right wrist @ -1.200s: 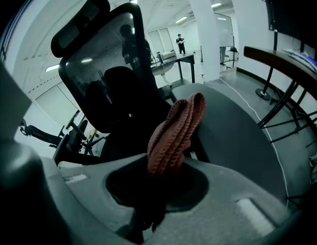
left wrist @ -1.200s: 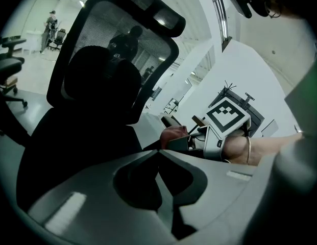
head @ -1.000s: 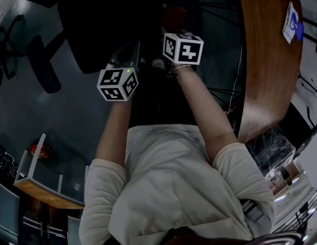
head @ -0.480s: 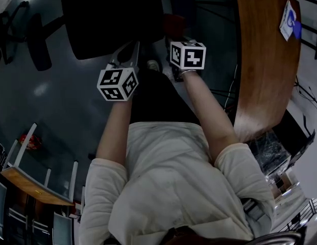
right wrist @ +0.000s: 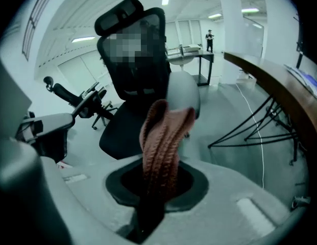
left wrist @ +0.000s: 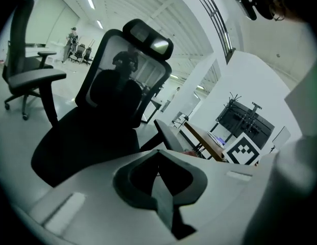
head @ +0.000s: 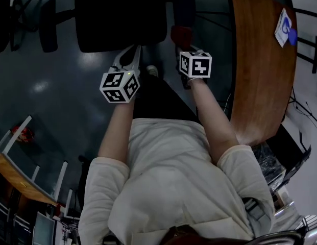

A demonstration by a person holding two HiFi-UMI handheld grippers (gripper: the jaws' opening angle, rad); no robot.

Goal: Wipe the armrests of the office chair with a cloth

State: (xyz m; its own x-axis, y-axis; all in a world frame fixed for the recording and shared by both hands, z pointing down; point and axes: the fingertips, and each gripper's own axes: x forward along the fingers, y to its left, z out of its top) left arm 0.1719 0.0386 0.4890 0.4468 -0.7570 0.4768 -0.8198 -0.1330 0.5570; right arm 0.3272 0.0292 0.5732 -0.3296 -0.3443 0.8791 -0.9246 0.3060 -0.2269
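Note:
A black office chair [head: 122, 14] with a mesh back [left wrist: 122, 91] and a headrest stands in front of me. Its grey right armrest [right wrist: 185, 93] lies just beyond a reddish-brown cloth [right wrist: 161, 137]. My right gripper [right wrist: 157, 177] is shut on the cloth, which stands folded up out of its jaws. In the head view the cloth [head: 181, 34] sits by the armrest [head: 183, 4], ahead of the right gripper [head: 185, 47]. My left gripper [left wrist: 159, 154] is shut with nothing in it and points at the seat from near the armrest [left wrist: 168, 134]. In the head view the left gripper [head: 128, 57] is at the seat's front edge.
A curved wooden desk [head: 260, 60] runs along the right, with a blue and white item [head: 285, 27] on it and cables and metal legs [right wrist: 260, 126] beneath. Other office chairs [head: 41, 14] stand at the left, one grey [left wrist: 30, 70]. Tables and chairs [head: 15, 167] stand behind me.
The right gripper with the cloth has shifted a little right and nearer to me in the head view. The chair sits higher in the frame. The left gripper has barely moved.

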